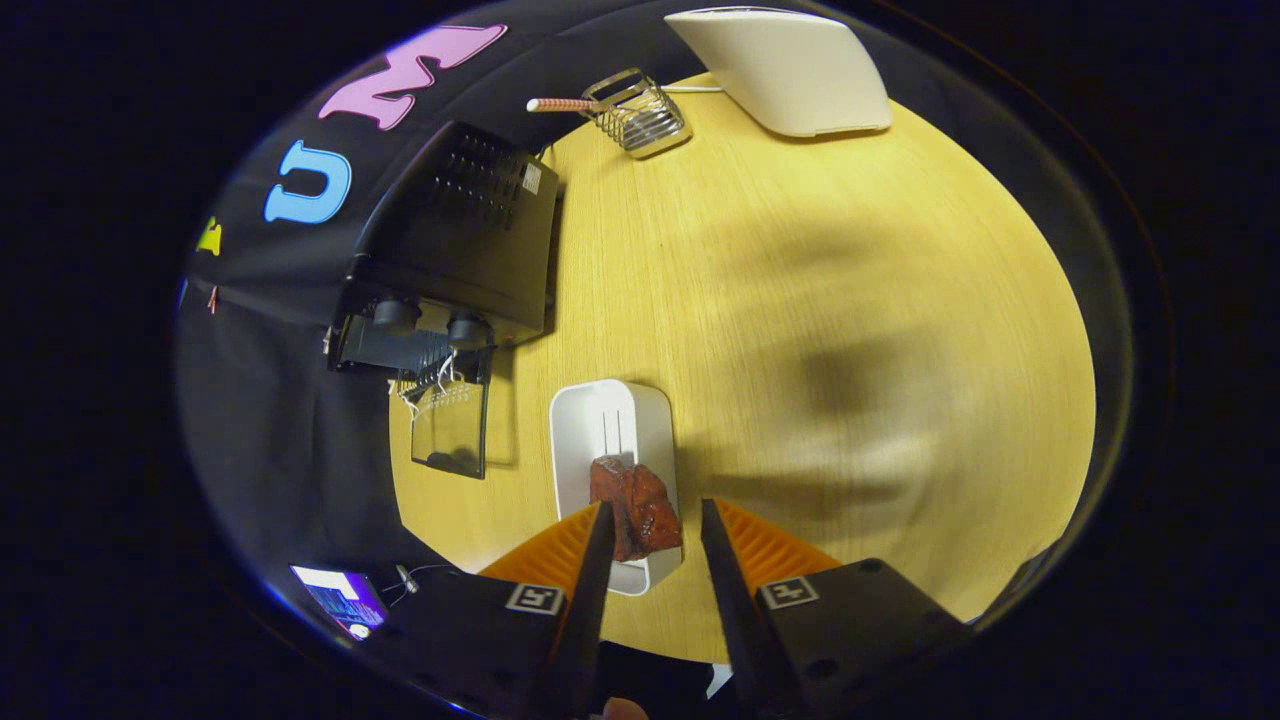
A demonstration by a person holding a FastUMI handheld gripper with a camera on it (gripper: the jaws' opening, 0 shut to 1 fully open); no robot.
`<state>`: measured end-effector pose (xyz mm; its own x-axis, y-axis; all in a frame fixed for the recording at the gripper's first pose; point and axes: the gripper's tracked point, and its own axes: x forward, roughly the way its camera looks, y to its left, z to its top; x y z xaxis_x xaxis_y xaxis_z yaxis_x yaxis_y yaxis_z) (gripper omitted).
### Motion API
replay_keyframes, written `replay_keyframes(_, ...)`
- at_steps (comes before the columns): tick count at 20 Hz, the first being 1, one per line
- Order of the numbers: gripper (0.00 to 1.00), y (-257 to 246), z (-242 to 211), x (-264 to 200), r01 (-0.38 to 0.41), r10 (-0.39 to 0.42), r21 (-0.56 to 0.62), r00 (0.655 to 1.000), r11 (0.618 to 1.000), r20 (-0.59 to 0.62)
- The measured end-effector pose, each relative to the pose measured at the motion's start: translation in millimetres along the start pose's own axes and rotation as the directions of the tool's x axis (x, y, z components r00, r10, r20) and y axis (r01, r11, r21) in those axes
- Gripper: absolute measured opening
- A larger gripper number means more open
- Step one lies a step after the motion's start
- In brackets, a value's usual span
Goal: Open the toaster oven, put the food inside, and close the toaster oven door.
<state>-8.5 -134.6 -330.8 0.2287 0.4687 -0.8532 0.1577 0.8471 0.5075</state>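
The tongs [652,512] hang over the near end of a white tray [610,420]. Their two tips are apart, with a gap between them. A reddish-brown piece of food [634,505] lies in the tray between the tips; I cannot tell if either tip touches it. Past the tray, off to the left on the yellow desk [850,300], sits the black toaster oven [455,235] with its glass door [450,425] folded down. Far back stand a small wire rack [640,115] and a white box [785,65].

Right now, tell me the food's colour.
Dark reddish-brown food, between the open claw fingers; gripper view.
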Motion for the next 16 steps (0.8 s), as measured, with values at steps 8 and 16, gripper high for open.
replay_keyframes(8,0.18,14.1,1.0,-7.4,-0.042,0.041,0.033,0.999,0.999,0.014)
replay_keyframes(16,0.16,26.2,0.1,-42.1,-0.012,0.004,0.052,0.989,0.999,0.146)
